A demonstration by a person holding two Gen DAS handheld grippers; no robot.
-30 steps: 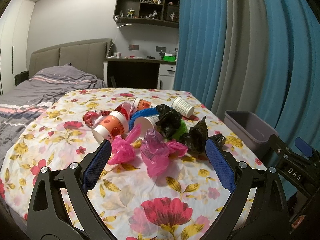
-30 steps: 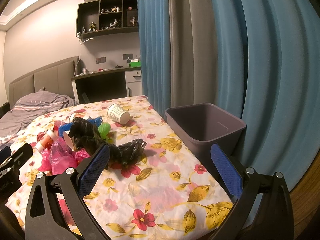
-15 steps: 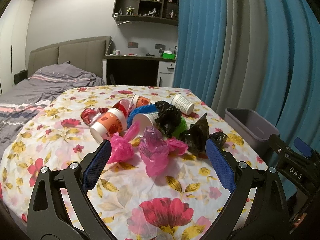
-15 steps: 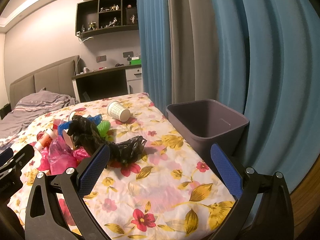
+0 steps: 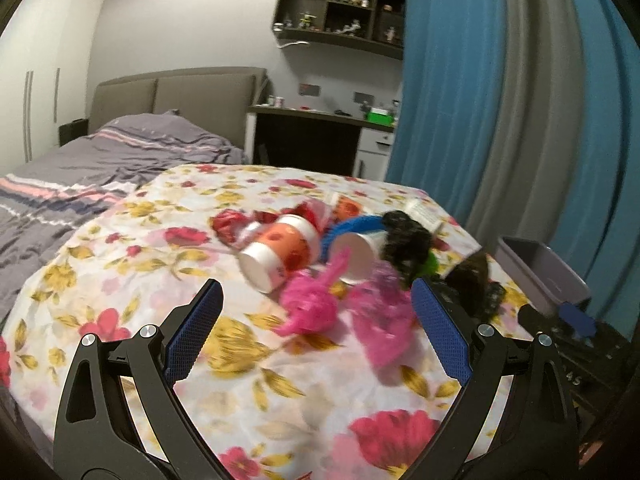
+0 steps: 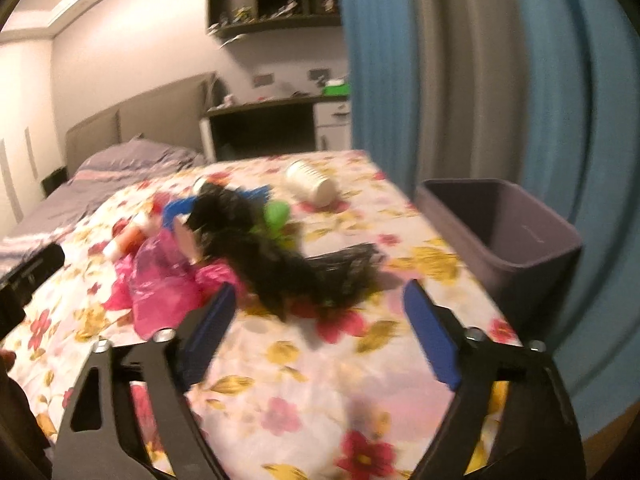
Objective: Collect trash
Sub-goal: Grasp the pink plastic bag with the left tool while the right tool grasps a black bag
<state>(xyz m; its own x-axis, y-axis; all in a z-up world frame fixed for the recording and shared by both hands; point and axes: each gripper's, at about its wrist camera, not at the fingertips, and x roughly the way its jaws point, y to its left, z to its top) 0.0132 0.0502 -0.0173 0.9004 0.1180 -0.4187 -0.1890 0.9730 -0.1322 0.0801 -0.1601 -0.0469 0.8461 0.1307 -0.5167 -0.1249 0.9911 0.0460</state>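
In the left wrist view, your left gripper (image 5: pixel 316 320) is spread wide and holds nothing; the pink bag (image 5: pixel 310 306) lies on the cloth just beyond the gap between its fingers, with a second pink bag (image 5: pixel 382 320) close to the right finger and a tipped orange cup (image 5: pixel 280 254) behind. The rest of the heap runs back and right toward the bin (image 5: pixel 544 270), which hangs past the tabletop's right edge. In the right wrist view, your right gripper (image 6: pixel 316 314) has just been closing its jaws, but they stand well apart and nothing is between them; the black bag (image 6: pixel 340 276) lies straight ahead, just past the fingertips, its long axis running across from the heap on the left toward the bin (image 6: pixel 500 232) on the right. That makes the right hand the nearer one for the black bag and for the bin, and the left the nearer one for the pink bags. A white cup (image 6: pixel 310 182) lies on its side near the far edge, well apart from both. The tabletop (image 6: pixel 304 384) carries a loose flowered cloth that may drag with any low grasp. A bed, a desk and blue curtains stand behind; both views are blurred.
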